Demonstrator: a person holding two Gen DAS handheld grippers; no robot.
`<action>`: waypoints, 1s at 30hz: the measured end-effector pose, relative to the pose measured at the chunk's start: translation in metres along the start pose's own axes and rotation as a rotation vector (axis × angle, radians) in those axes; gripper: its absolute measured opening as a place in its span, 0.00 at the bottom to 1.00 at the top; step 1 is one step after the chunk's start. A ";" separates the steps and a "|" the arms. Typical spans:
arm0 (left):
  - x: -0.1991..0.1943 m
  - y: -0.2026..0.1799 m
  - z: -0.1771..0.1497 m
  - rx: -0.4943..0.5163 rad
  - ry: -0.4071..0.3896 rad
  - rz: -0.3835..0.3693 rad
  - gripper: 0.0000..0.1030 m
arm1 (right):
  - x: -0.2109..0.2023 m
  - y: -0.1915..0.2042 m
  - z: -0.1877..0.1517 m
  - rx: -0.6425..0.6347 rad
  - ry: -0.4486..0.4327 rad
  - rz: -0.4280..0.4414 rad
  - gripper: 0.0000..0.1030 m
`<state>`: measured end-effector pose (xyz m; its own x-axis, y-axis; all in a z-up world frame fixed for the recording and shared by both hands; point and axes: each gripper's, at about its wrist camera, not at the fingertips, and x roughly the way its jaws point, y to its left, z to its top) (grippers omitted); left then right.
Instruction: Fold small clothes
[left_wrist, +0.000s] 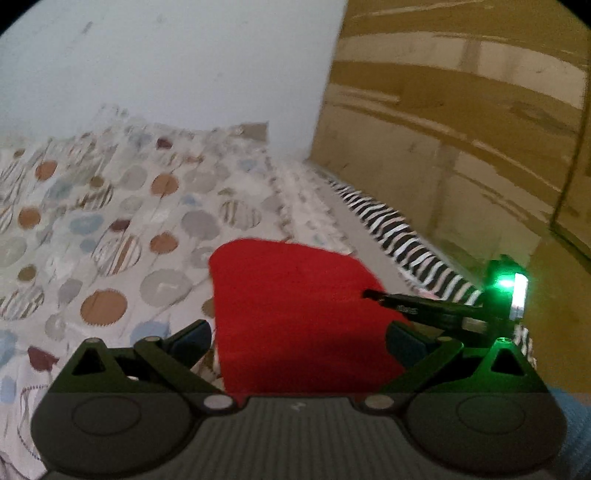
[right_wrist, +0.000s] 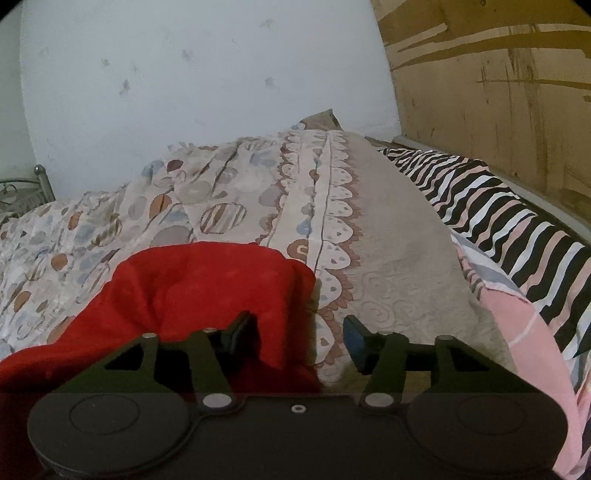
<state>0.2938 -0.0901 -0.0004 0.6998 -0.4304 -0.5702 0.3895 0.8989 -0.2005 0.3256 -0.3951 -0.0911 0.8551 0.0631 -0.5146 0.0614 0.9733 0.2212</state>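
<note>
Bedspread (right_wrist: 110, 221) with round brown, grey and blue motifs is covering the bed and taking up the left of both views, lying loose and rumpled with plenty of bare cloth open toward the pale wall (right_wrist: 184, 74). Red garment (right_wrist: 192, 288) is lying on it near the middle: in the right wrist view it is bunching in soft folds, its right edge falling just left of the bedspread's scalloped border (right_wrist: 334, 236); in the left wrist view its rounded far edge is standing out cleanly against the print. Left gripper (left_wrist: 299, 338) is hanging above the garment with its jaws spread wide and nothing between the pads. Right gripper (right_wrist: 299, 332) is sitting low at the garment's right edge, its jaws standing apart; the left finger is lying against the red folds, the right one over bare bedspread, and neither pad is pinching cloth. Further right, a plain quilted strip is offering clear room, then a black, white and pink striped pillow (right_wrist: 517, 221) is running along the bed's right side, close against a worn brown board wall (right_wrist: 498, 92).
</note>
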 end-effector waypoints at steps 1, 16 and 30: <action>0.005 0.003 0.002 -0.007 0.016 0.003 1.00 | 0.000 -0.001 0.000 0.000 0.001 0.000 0.59; 0.057 0.033 -0.012 -0.144 0.094 -0.043 1.00 | 0.003 -0.011 -0.002 0.017 -0.004 0.015 0.73; 0.084 0.063 -0.058 -0.403 0.116 -0.245 1.00 | 0.001 -0.020 -0.001 0.081 -0.027 0.081 0.78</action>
<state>0.3430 -0.0648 -0.1071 0.5363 -0.6421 -0.5478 0.2559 0.7422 -0.6195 0.3245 -0.4140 -0.0965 0.8724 0.1340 -0.4701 0.0318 0.9441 0.3281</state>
